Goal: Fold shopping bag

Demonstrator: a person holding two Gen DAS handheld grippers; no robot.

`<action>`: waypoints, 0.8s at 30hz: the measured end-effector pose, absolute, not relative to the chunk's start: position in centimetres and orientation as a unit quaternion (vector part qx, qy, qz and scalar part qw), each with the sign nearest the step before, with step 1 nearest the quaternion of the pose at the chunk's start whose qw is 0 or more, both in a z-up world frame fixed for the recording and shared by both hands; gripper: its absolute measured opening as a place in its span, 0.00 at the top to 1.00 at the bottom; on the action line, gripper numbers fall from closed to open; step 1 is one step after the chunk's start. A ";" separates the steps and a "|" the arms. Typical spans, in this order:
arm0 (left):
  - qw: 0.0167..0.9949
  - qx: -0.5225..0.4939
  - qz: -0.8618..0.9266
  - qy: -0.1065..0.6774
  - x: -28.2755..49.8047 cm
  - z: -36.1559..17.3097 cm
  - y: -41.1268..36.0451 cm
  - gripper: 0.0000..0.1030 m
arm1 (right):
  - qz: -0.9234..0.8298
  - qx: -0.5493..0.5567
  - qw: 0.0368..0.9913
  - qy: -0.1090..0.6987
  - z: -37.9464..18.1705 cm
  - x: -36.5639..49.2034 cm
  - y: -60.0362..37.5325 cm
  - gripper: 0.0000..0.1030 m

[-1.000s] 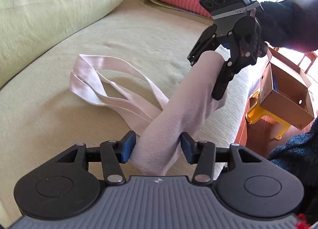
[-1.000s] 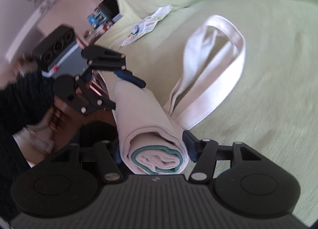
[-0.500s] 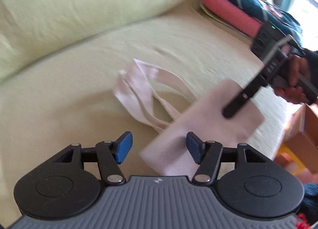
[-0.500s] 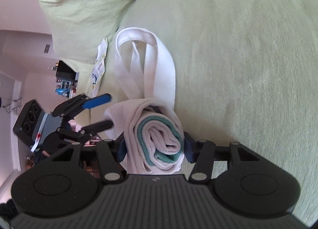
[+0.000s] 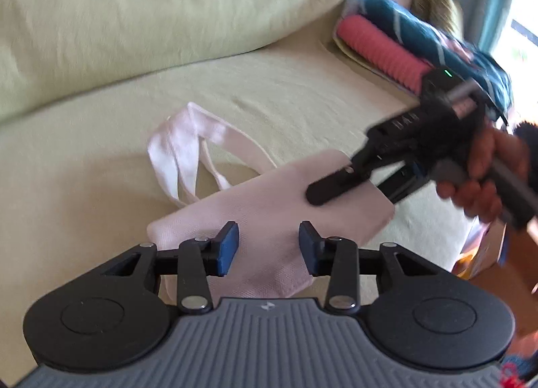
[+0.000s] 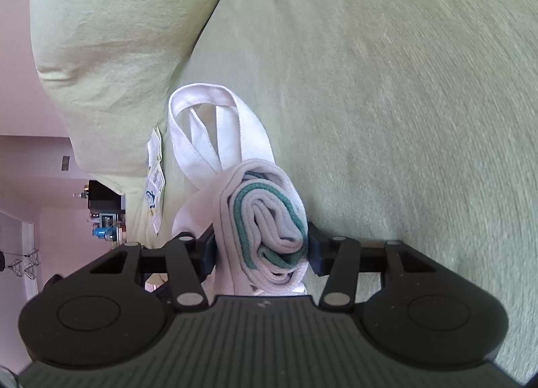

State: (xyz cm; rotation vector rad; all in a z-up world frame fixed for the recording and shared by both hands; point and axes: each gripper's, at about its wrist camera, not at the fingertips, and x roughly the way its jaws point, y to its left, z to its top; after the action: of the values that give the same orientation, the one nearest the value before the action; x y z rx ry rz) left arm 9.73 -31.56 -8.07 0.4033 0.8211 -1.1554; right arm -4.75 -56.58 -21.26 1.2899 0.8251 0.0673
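Note:
The pale pink shopping bag [image 5: 269,206] is folded into a long roll and lies on the green sofa seat [image 5: 285,92], its white handles [image 5: 181,152] spread out beyond it. My left gripper [image 5: 269,246] is open, its blue pads hovering over the near end of the roll without gripping it. My right gripper [image 6: 260,246] is shut on the other end of the roll [image 6: 265,220], where teal-edged layers show. The right gripper also shows in the left wrist view [image 5: 339,186], clamped on the far end.
A green back cushion [image 5: 151,18] rises behind the seat. Folded pink and teal textiles [image 5: 403,51] lie at the sofa's far right. A cardboard box [image 5: 487,253] stands past the seat's right edge. A printed leaflet [image 6: 154,186] lies by the cushion.
My left gripper let go of the roll, opened and drew back. The right gripper turned and lowered the roll onto the seat.

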 end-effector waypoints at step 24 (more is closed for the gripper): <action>0.746 0.270 -0.492 0.360 8.0 -8.1 -34.2 0.55 | -0.081 0.111 0.938 0.319 -12.9 -2.8 -44.8 0.92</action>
State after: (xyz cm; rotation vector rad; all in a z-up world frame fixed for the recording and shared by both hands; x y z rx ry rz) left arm 7.99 -34.22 -8.12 0.5909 0.7874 -1.0765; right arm -2.76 -44.76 -12.90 0.2260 0.6507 -0.1656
